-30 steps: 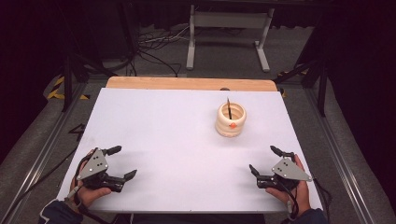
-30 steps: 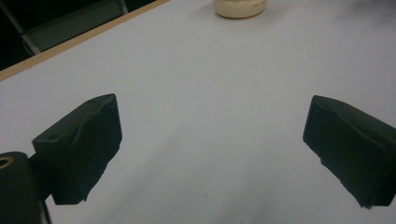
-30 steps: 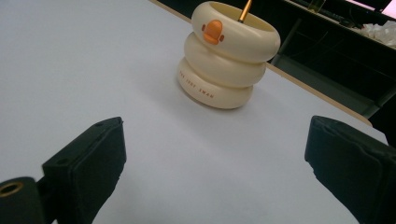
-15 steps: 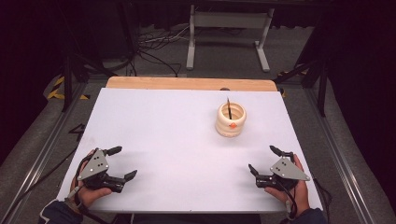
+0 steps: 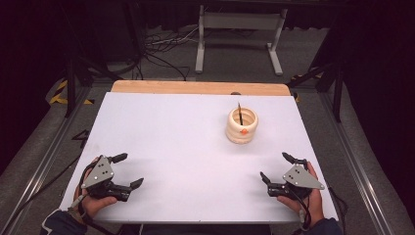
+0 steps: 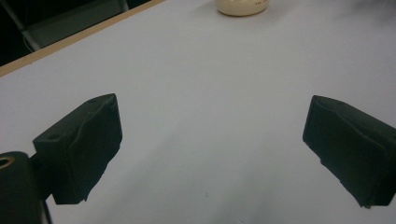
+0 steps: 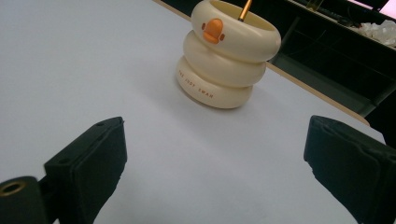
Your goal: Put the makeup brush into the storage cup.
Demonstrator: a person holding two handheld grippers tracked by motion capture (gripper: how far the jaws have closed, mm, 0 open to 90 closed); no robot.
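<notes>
From where I stand, the cream pot (image 5: 242, 126) sits on the white table (image 5: 176, 142) past the middle and over toward the right side, a stack of three fat rings with a small orange beak on the top one. A thin dark stick (image 5: 240, 113) stands in it, leaning a little, its long axis close to upright.

The right tongs (image 5: 277, 169) rest near the front right corner, jaws spread wide and holding nothing. From them the pot lies at about eleven o'clock, near but clearly apart. In the right gripper view it sits straight ahead between the two black jaws, slightly left of centre, with the beak turned toward the camera.

The left tongs (image 5: 128, 170) rest near the front left corner, likewise wide open and empty. From them the pot lies at roughly two o'clock and well apart, across most of the table (in the left gripper view just its base (image 6: 242, 6) peeks in at the top edge).

So the right hand (image 5: 304, 196) is the nearer one by a good margin, and I'd judge a reach for the stick would have to come down from above, along its length.
</notes>
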